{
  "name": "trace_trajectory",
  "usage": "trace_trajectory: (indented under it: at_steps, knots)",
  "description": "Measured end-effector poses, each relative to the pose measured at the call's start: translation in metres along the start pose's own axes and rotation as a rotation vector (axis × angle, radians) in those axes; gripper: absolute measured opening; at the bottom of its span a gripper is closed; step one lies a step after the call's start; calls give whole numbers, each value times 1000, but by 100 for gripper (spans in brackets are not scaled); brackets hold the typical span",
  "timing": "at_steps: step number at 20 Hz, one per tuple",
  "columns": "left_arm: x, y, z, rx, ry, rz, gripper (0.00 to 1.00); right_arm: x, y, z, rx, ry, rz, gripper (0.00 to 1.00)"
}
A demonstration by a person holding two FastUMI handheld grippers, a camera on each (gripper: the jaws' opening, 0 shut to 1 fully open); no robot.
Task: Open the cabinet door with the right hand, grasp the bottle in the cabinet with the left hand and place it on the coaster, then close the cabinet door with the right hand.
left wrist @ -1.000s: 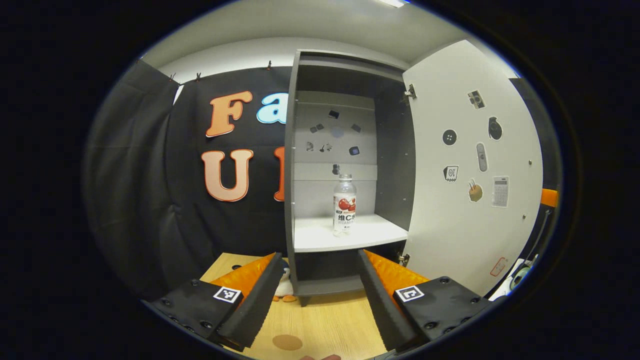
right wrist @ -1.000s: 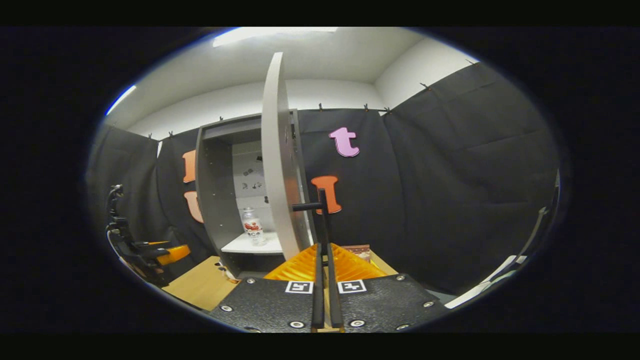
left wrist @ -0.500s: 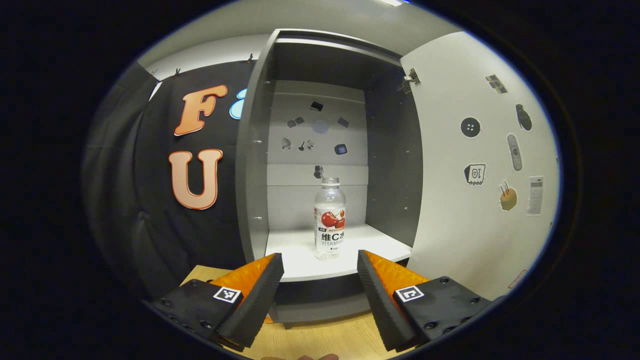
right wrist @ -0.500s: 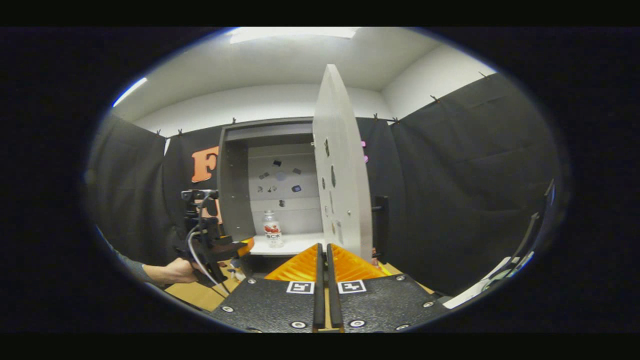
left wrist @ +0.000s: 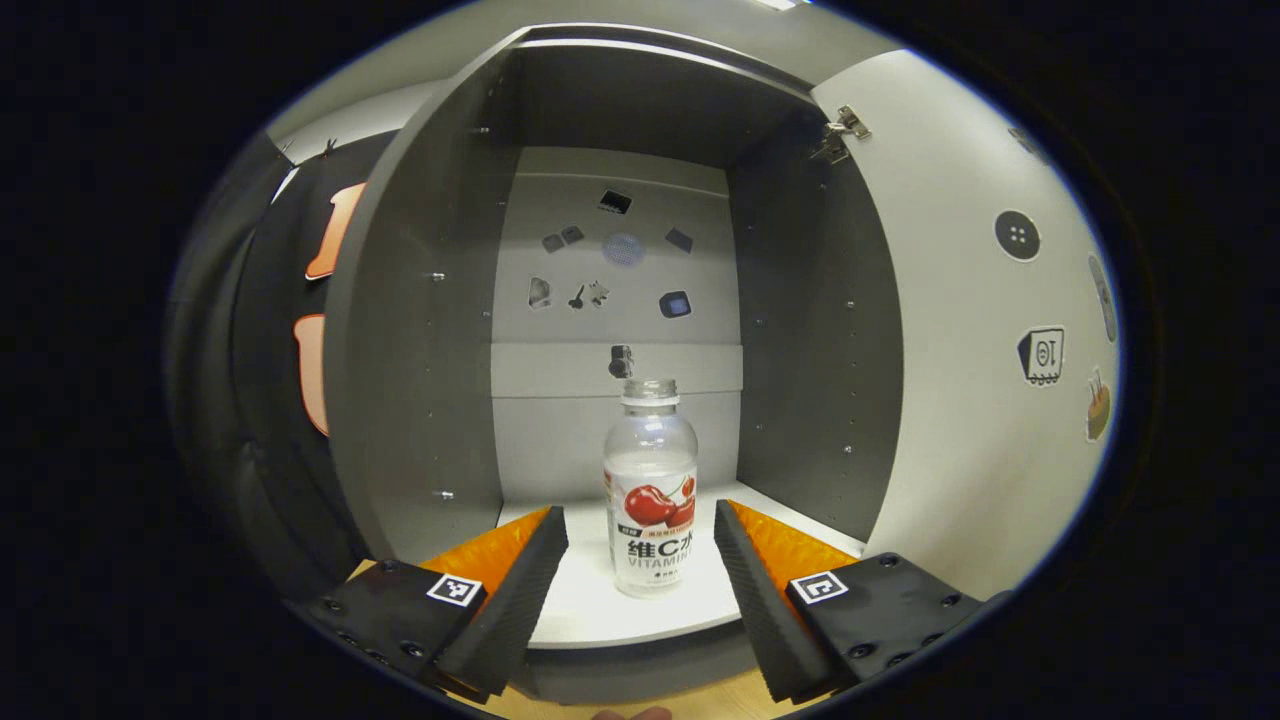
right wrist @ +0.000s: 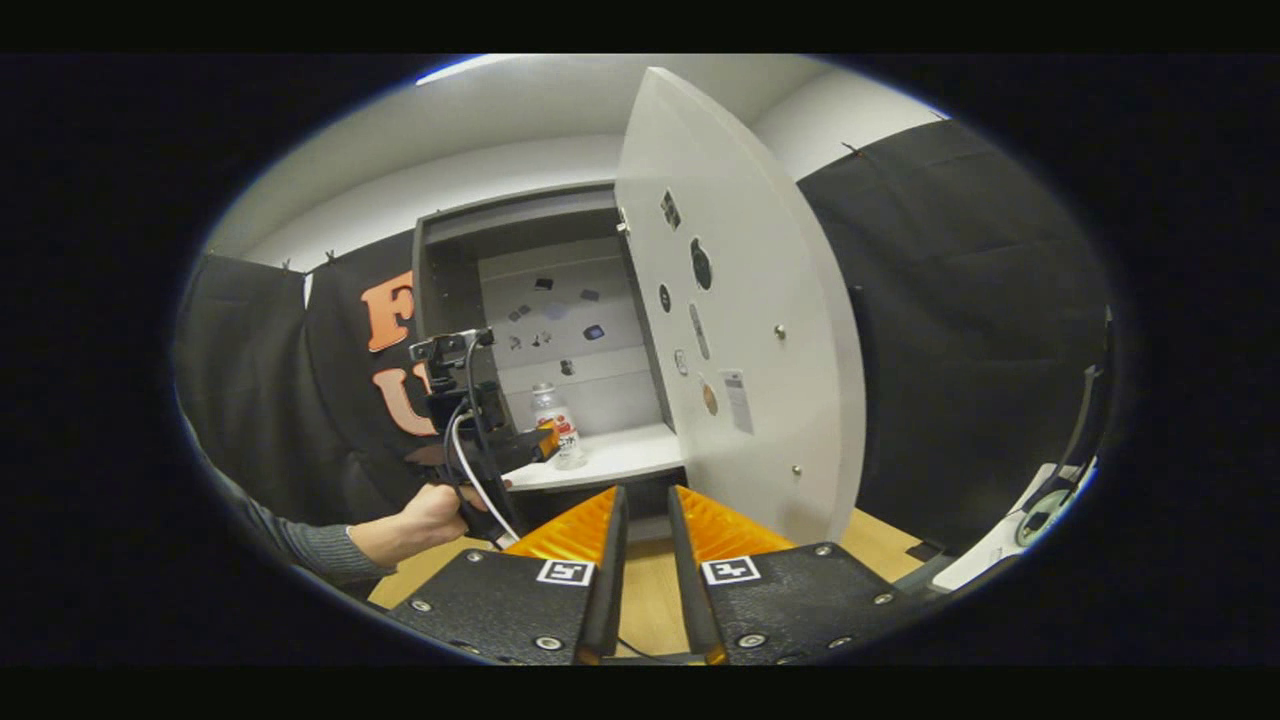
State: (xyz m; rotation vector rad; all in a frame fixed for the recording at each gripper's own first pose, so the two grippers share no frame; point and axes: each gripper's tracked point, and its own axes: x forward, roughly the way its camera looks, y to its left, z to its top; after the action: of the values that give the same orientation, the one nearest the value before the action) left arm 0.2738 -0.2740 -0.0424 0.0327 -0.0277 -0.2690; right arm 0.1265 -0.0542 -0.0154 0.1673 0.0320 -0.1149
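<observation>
Your left gripper [left wrist: 640, 560] is spread wide to straddle the clear plastic red-labelled bottle [left wrist: 650, 490], upright on the grey cabinet [left wrist: 420, 330] shelf; nothing gripped. Right gripper [right wrist: 647, 520], slightly parted, holds nothing, just before the white door [right wrist: 760, 330], which stands swung wide for access.

A: We see our left gripper [left wrist: 640, 560] open wide, its orange fingers [left wrist: 500, 545] level with the front edge of the white shelf [left wrist: 590, 615].

B: And the bottle [left wrist: 650, 490]?

A: We have it upright on the shelf, between the fingers but touching neither. It is clear, with a red fruit label.

B: The door [left wrist: 960, 330]?

A: Swung open on our right, stickers [left wrist: 1040, 355] on its inner face. We also see small stickers on the cabinet [left wrist: 420, 350] back wall.
</observation>
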Motion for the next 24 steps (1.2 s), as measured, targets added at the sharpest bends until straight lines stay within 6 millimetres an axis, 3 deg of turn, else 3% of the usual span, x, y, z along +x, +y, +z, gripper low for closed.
trace_trajectory:
  at_steps: [2, 3, 4, 12, 13, 15, 16, 20, 24]
  knots:
    - [19, -1, -3, -25, 8, -12, 96, 4, 1, 0, 2, 13, -11, 29]
    - [28, -1, -4, -36, 11, -17, 96, 7, 2, 0, 2, 16, -15, 38]
    - [36, 0, -6, -38, 14, -19, 96, 8, 2, 0, 2, 18, -18, 31]
    - [80, -6, -12, -19, 22, -27, 99, 10, 5, -16, 9, 89, -28, 34]
    - [82, -7, -10, -9, 17, -26, 94, 12, 6, -17, 11, 93, -26, 34]
    - [84, -7, -8, 4, 10, -25, 93, 13, 5, -16, 5, 97, -23, 34]
    - [81, -9, -8, 9, 14, -31, 86, 11, 4, -15, 0, 95, -22, 34]
    - [57, -10, 12, 20, -33, -30, 85, -1, 2, -15, 7, 86, -15, 34]
    - [-1, -10, 23, 40, -65, -39, 84, -21, 3, -15, 15, 76, 8, 34]
